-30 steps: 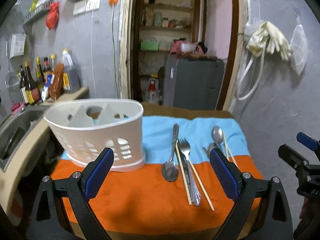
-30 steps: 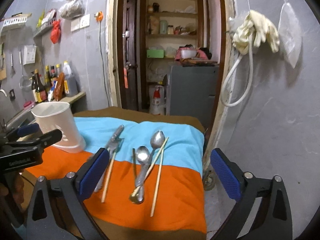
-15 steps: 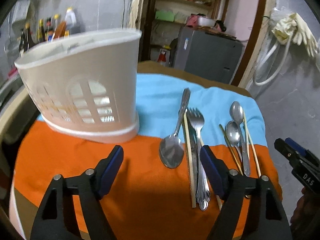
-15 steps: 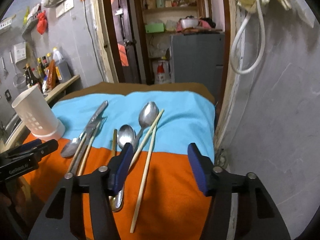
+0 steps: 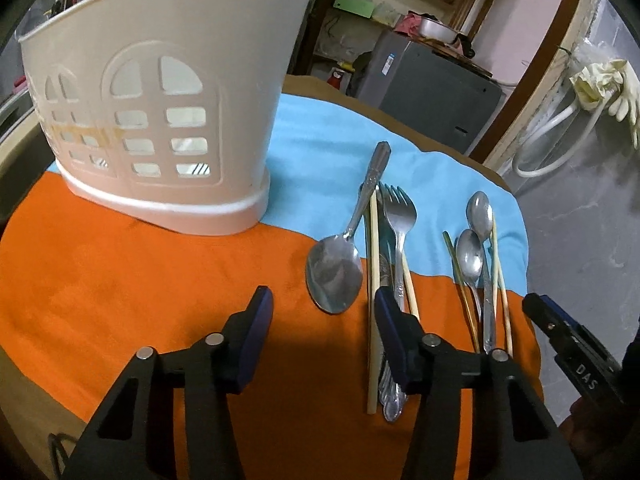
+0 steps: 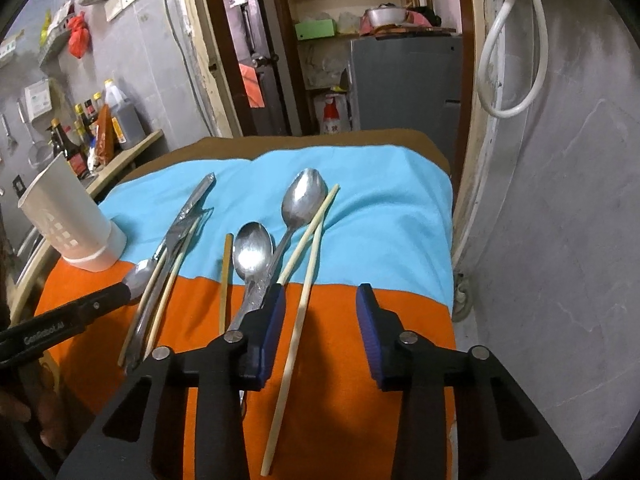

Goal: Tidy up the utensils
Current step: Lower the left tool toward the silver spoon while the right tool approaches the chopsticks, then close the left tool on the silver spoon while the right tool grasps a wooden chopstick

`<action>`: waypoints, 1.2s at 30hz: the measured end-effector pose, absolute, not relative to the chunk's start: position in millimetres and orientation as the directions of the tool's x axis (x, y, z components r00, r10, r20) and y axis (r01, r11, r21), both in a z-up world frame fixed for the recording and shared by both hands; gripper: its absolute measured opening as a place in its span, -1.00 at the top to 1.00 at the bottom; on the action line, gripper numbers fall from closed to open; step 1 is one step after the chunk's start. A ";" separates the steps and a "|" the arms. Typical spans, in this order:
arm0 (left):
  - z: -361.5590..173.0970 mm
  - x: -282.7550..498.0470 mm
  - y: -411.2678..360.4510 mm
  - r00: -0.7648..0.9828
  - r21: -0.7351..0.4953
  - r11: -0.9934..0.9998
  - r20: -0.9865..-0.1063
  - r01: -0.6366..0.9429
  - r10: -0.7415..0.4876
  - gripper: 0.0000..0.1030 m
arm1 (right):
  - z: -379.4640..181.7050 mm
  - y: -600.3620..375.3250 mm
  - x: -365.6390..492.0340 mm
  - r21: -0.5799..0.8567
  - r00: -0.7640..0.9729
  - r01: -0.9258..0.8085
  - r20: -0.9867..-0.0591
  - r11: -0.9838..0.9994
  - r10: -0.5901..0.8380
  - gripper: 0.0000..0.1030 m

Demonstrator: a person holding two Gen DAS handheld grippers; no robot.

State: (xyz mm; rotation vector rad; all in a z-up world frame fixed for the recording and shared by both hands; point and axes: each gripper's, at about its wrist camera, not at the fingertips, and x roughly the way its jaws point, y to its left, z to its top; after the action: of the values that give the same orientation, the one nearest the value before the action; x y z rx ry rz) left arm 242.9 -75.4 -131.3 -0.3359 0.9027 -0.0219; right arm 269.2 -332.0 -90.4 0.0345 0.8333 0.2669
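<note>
Both grippers down low over the cutlery now, jaws narrowing, nothing picked up yet

Left wrist view: the left gripper [image 5: 322, 322] has dropped from high above the desk to just over the orange cloth [image 5: 140, 272], and its jaws, wide a second ago, are closing with only the bowl tip of the big spoon [image 5: 334, 272] between them and no pad touching it. The fork [image 5: 398, 220] and a chopstick [image 5: 374, 280] run under the right pad, and the white utensil holder [image 5: 160, 112] sits far left, nothing seen in it. Right wrist view: the right gripper [image 6: 320, 328] came down too, jaws closing around the long chopstick [image 6: 298, 312], no pad touching it yet, two spoons [image 6: 252, 252] just left. Looks like each hand is about to grab its first piece, so the sorting hasn't really begun
</note>
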 end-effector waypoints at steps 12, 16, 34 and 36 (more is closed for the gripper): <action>-131.2 245.4 -76.6 0.621 -0.310 0.940 -0.768 -0.144 -0.158 0.57 | -103.5 -326.5 284.0 0.135 0.580 -0.227 -0.776 0.964 0.245 0.45; -134.3 251.7 -72.8 0.619 -0.340 0.924 -0.768 -0.176 -0.165 0.87 | -108.2 -325.2 289.2 0.136 0.559 -0.231 -0.792 0.963 0.246 0.45; -117.4 234.0 -72.2 0.708 -0.281 0.935 -0.704 -0.215 -0.049 1.00 | -109.6 -311.8 313.6 0.083 0.527 -0.226 -0.827 0.971 0.194 0.62; -114.7 232.1 -72.2 0.715 -0.263 0.941 -0.698 -0.212 -0.035 1.00 | -108.3 -305.5 318.2 0.047 0.510 -0.236 -0.844 0.971 0.165 0.64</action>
State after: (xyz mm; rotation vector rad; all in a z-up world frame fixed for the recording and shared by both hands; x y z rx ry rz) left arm 232.1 -72.2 -114.7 -0.3388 0.7717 0.1001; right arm 318.2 -305.5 -108.3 -0.0777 1.0073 0.2419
